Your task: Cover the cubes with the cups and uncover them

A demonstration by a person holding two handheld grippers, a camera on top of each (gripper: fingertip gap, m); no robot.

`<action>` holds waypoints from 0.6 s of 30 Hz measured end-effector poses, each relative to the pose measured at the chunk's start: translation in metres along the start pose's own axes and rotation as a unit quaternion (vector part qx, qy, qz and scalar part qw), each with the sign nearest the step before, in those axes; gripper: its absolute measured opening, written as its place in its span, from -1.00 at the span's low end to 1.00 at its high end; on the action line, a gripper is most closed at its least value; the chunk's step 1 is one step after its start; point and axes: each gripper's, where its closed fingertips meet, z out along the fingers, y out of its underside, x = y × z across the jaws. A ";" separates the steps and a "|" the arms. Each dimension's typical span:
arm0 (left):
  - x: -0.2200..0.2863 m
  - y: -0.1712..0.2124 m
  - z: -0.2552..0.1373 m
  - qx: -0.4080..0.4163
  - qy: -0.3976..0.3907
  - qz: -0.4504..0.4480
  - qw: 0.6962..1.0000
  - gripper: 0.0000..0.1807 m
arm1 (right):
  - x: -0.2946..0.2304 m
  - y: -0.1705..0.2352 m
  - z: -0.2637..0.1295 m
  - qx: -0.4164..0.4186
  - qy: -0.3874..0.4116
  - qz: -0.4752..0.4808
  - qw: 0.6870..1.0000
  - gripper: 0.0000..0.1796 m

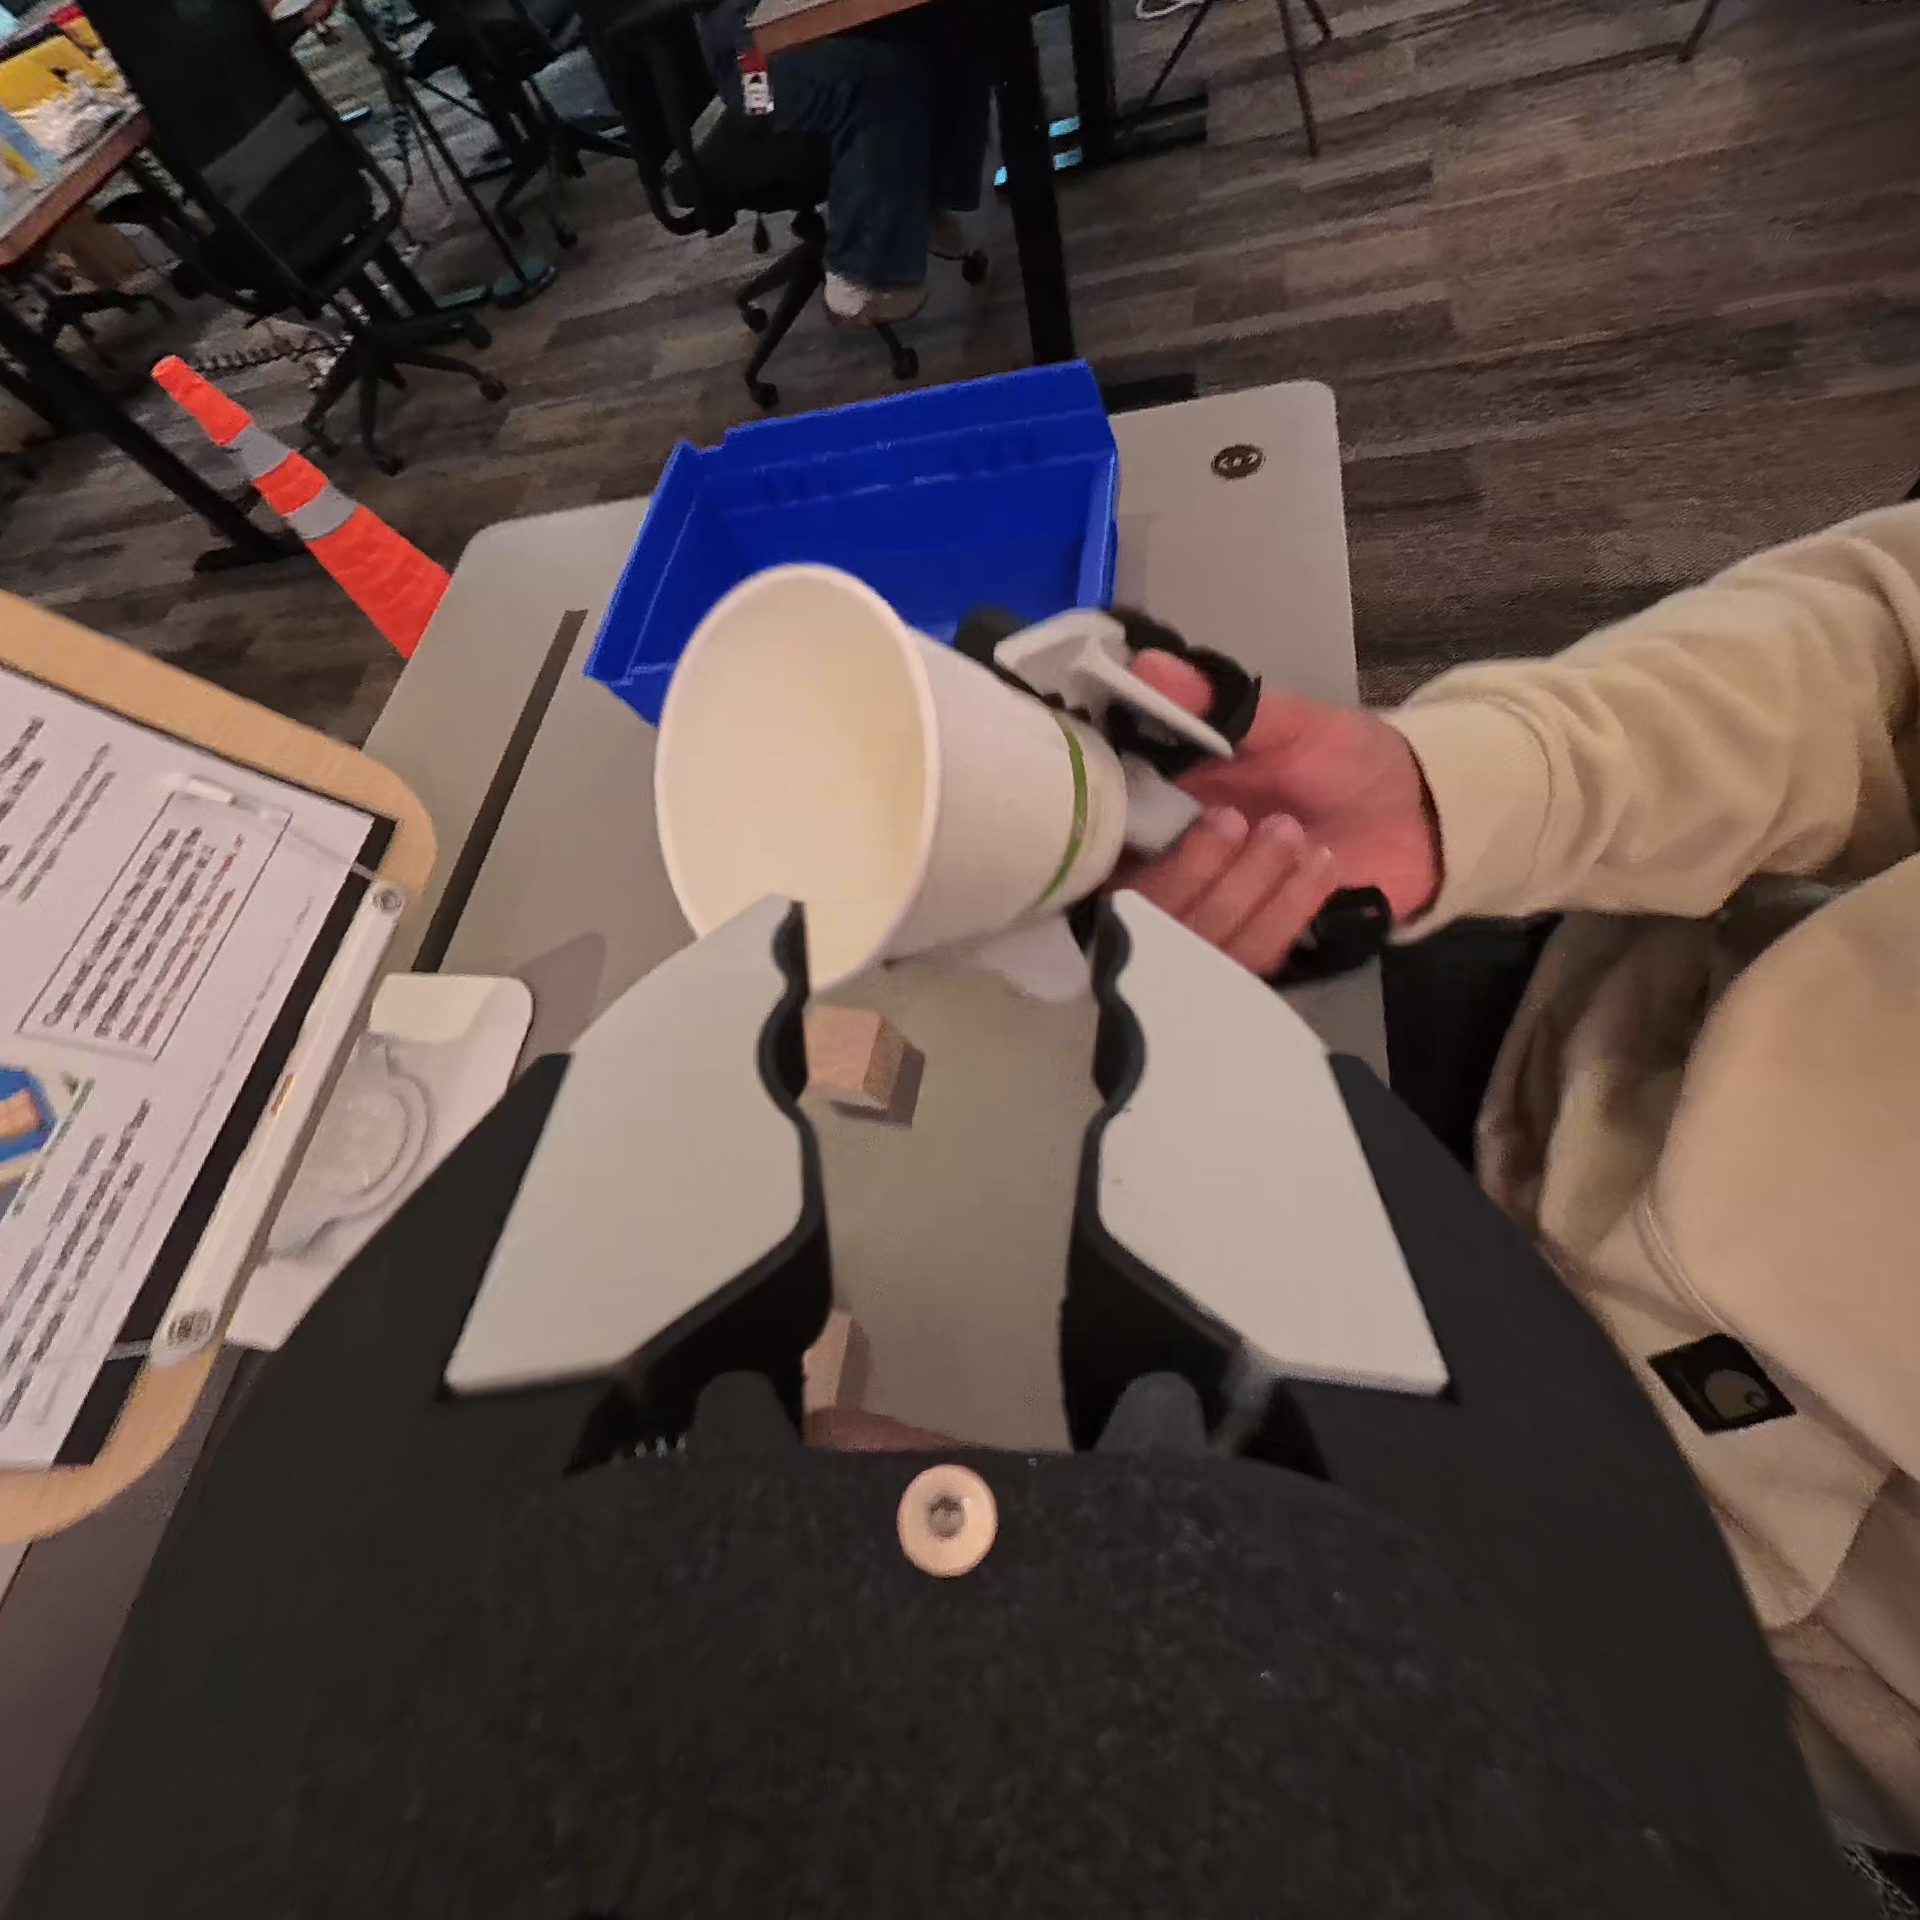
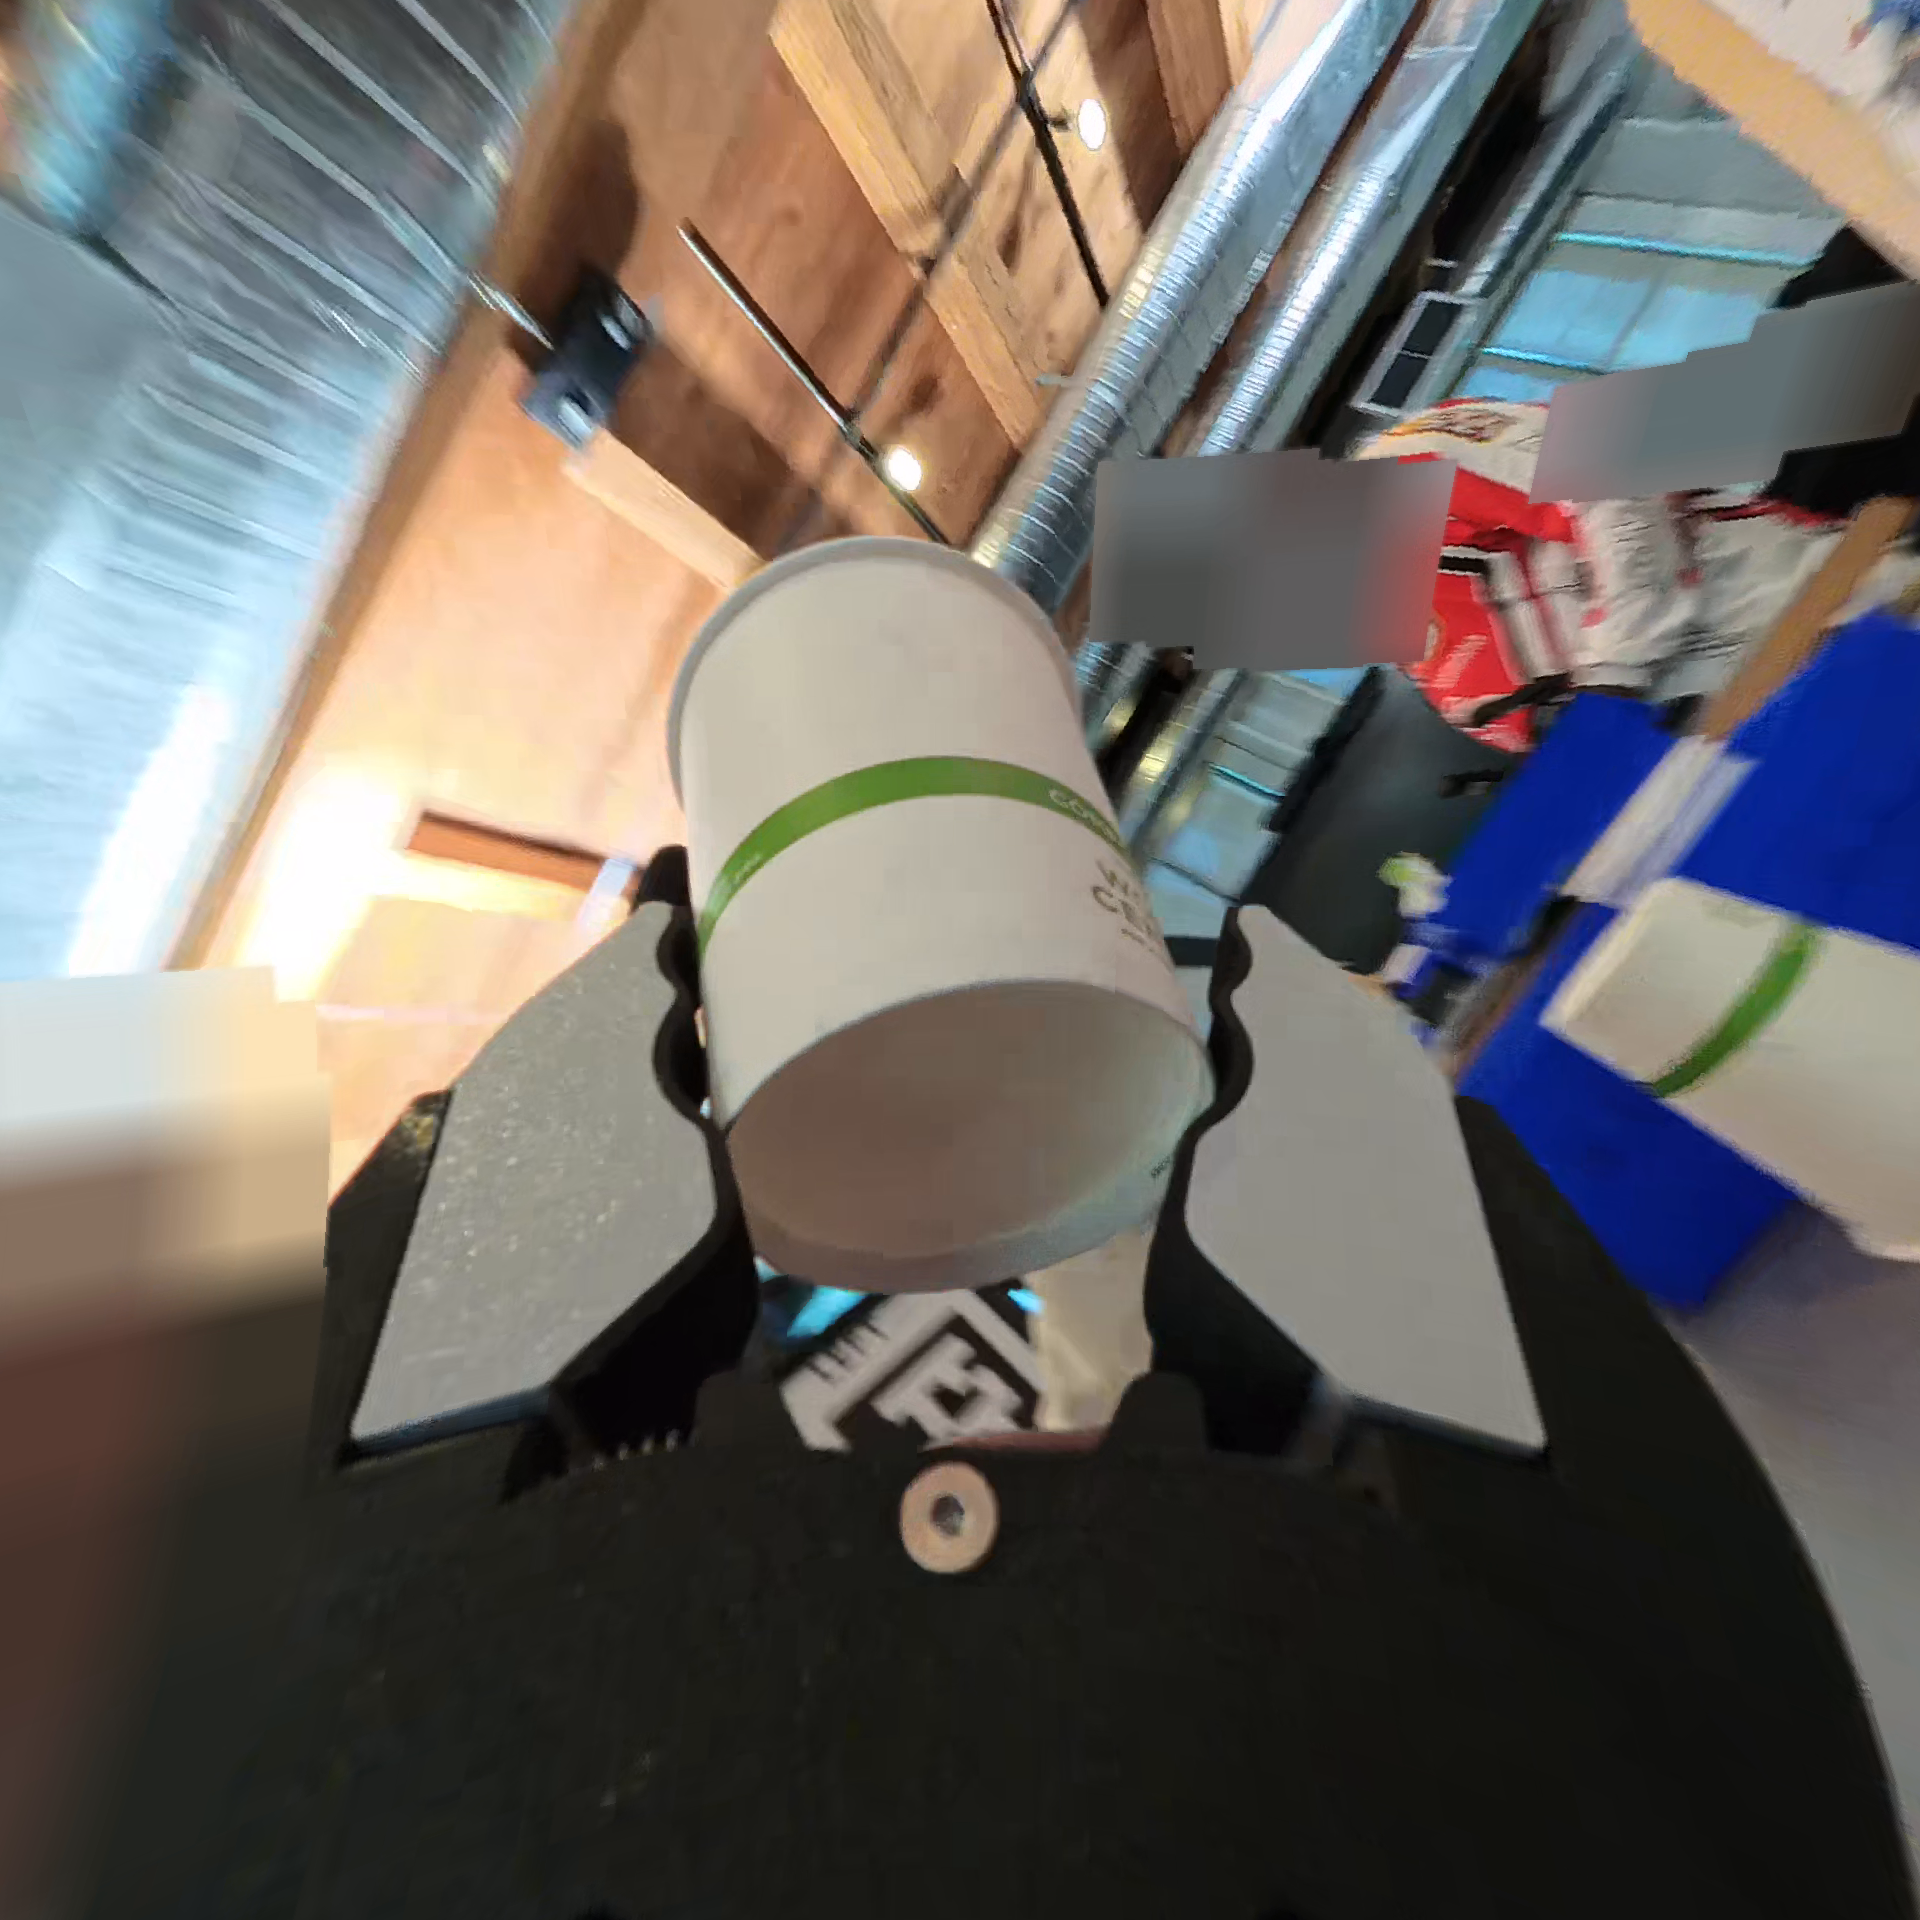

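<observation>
My left gripper (image 1: pixel 945 935) is open and empty above the grey table (image 1: pixel 582 831). A wooden cube (image 1: pixel 862 1070) lies on the table, seen between its fingers. A second cube (image 1: pixel 836 1361) peeks out near the gripper's base. My right gripper (image 2: pixel 951 987) is shut on a white paper cup with a green band (image 2: pixel 914 894), base toward the camera. In the left wrist view that cup (image 1: pixel 831 769) is tilted on its side above the first cube, mouth facing left, held by the right gripper (image 1: pixel 1122 707). Another cup (image 2: pixel 1714 1039) shows beside the blue bin (image 2: pixel 1621 1122).
A blue bin (image 1: pixel 904 520) stands at the table's far side. A wooden board with printed sheets (image 1: pixel 156 987) and a white tray (image 1: pixel 447 1039) are at the left. A person's hand and beige sleeve (image 1: pixel 1558 727) reach in from the right. An orange cone (image 1: pixel 312 499) and office chairs stand beyond.
</observation>
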 end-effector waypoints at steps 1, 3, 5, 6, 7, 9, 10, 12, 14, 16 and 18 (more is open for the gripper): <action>0.006 0.010 -0.007 -0.007 -0.007 0.004 1.000 -0.34 | 0.003 0.000 -0.002 -0.020 0.031 -0.040 0.999 0.04; 0.022 0.038 -0.019 -0.033 -0.012 0.013 0.999 -0.28 | 0.008 -0.001 -0.007 -0.062 0.091 -0.121 0.986 0.04; 0.042 0.075 -0.026 -0.078 0.002 0.020 0.997 -0.23 | 0.013 0.001 -0.012 -0.116 0.142 -0.195 0.963 0.04; 0.052 0.091 -0.030 -0.099 0.015 0.017 0.995 -0.18 | 0.014 0.003 -0.015 -0.144 0.162 -0.230 0.949 0.04; 0.063 0.106 -0.034 -0.116 0.040 0.010 0.992 -0.15 | 0.016 0.005 -0.018 -0.172 0.183 -0.266 0.931 0.04; 0.069 0.121 -0.039 -0.129 0.065 -0.006 0.990 -0.14 | 0.020 0.009 -0.023 -0.224 0.213 -0.333 0.891 0.04; 0.067 0.121 -0.040 -0.128 0.072 -0.016 0.989 -0.11 | 0.019 0.012 -0.024 -0.245 0.219 -0.360 0.873 0.04; 0.057 0.109 -0.040 -0.113 0.088 -0.032 0.989 -0.11 | 0.021 0.020 -0.026 -0.289 0.230 -0.398 0.840 0.04; 0.043 0.090 -0.036 -0.100 0.106 -0.042 0.988 -0.12 | 0.023 0.028 -0.028 -0.321 0.235 -0.425 0.813 0.04; 0.034 0.076 -0.026 -0.114 0.128 -0.041 0.984 -0.12 | 0.023 0.037 -0.030 -0.352 0.232 -0.441 0.792 0.04; 0.025 0.075 -0.010 -0.165 0.133 -0.021 0.977 -0.11 | 0.025 0.044 -0.033 -0.380 0.232 -0.457 0.770 0.04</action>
